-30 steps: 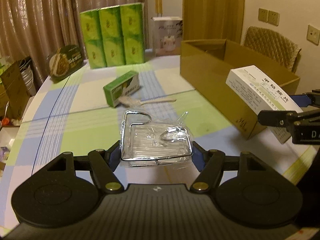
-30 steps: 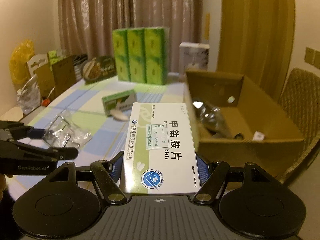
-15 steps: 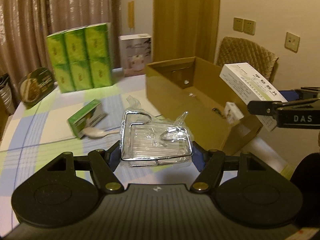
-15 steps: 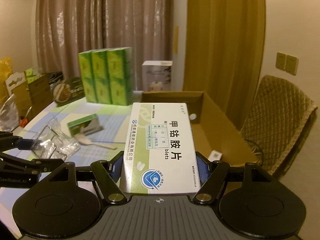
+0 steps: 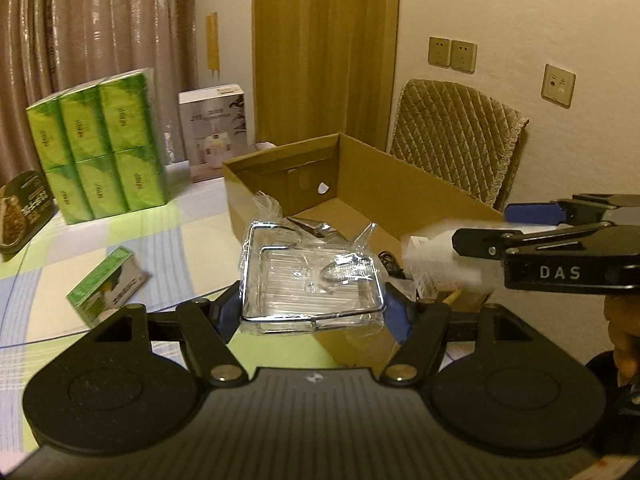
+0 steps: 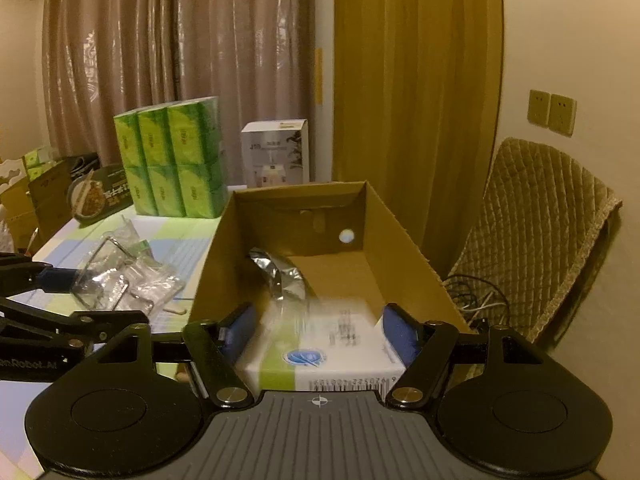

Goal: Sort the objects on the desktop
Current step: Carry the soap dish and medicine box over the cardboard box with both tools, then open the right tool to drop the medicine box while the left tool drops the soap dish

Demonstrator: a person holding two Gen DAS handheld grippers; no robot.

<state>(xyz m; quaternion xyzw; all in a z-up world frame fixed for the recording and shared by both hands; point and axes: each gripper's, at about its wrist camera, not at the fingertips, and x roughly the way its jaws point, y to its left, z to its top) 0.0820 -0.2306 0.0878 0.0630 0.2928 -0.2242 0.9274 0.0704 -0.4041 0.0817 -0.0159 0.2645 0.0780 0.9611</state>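
Right wrist view: the largest thing in play is the open cardboard box (image 6: 404, 248), standing on the checked tablecloth (image 6: 68, 252) with a crumpled silver foil bag (image 6: 280, 276) already on its floor. Just inside its near end is the white medicine box (image 6: 320, 356), blurred as if in motion, lying between the fingers of the right gripper (image 6: 318, 332). The blue pads stand apart from its sides, so I judge the gripper has let go and the carton is dropping in. It is a light, stiff carton with smooth printed faces; its two long sides are the sensible place to pinch, and it will stand a short fall.

In the left wrist view the left gripper (image 5: 312, 308) is clamped on a wire rack wrapped in clear plastic (image 5: 312, 280), held off the table just at the box's near wall. The rack looks light but rigid at its chrome frame, while the wrapping is slick and crinkly and gives no purchase. The hold on the frame's two side wires looks right; a grip on film alone could slip.

A small green carton (image 5: 106, 284) lies on the cloth, well apart from the box, not yet sorted. It looks light and stiff too, easiest taken across its narrow width.
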